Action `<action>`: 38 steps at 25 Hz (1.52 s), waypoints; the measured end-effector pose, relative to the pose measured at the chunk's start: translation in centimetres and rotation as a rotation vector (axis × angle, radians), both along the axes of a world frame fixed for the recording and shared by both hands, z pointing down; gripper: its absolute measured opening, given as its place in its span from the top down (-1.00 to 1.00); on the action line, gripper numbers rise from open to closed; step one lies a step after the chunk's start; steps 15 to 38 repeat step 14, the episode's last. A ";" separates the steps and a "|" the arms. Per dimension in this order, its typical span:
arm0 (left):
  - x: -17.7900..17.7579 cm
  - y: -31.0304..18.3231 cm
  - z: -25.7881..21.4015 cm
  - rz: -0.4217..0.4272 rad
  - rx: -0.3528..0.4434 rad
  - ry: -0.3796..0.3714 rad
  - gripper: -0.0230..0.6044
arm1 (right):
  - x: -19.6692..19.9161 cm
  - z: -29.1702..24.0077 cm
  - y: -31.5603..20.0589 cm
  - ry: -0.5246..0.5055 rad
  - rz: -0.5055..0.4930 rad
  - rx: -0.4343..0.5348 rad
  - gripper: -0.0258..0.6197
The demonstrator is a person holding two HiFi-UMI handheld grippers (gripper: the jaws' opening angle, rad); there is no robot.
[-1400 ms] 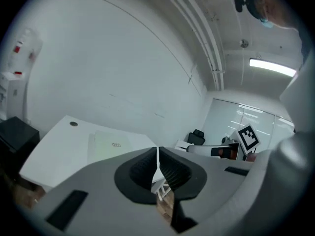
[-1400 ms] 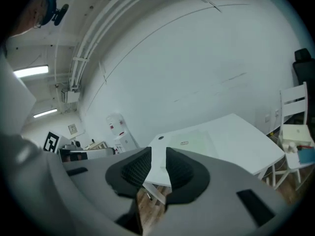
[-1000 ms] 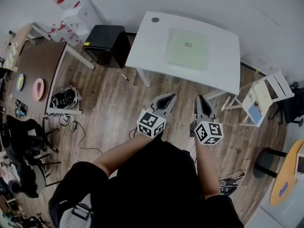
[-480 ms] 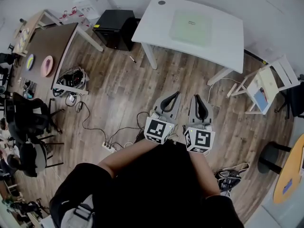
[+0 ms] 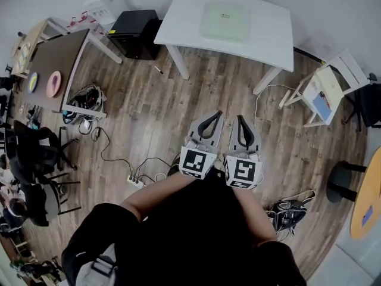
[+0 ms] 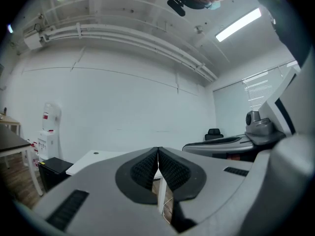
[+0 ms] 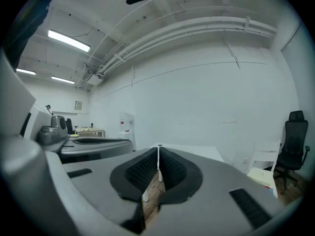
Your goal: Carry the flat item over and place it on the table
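I am looking down on the brown wood-plank floor, with the white rectangular counter standing well ahead of me at the top of the head view. The pale green flat square sheet is lying flat on that counter, roughly in the middle of its top and inside all its edges. Nothing is touching it, so I am judging the carry and the placing as done (as far as these views let me say). I am seeing nothing left to do beyond standing clear.

Both arms are reaching forward from my body, bent at the elbows and held close together over open floor, well apart from the counter. The left tool is pointing about level toward the counter, its marker cube facing up at my head camera. Its pads are pressing together at the tips, with nothing between them; only floor and a counter leg are showing through the slit lower down. The right tool is sitting just beside it, angled a touch downward. Its pads are likewise pressed together and empty, with only floor showing through the gap behind the tips.
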State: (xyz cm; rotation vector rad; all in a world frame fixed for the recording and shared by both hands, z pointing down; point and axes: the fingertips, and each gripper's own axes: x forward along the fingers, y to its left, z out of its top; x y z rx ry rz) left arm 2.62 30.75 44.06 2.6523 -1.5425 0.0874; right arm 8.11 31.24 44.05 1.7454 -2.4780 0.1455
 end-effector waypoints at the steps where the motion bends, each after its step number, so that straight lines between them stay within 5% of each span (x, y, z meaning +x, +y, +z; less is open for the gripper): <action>1: 0.3 0.0 0.0 0.004 0.000 0.001 0.88 | 0.2 0.1 0.2 0.010 0.001 -0.003 0.81; 11: 4.2 0.0 -0.1 0.081 0.057 -0.065 0.88 | 1.8 0.2 1.2 0.031 0.037 0.026 0.82; 38: 4.3 -0.4 0.0 0.082 0.047 -0.054 0.88 | 2.1 0.0 0.9 0.023 0.050 0.034 0.82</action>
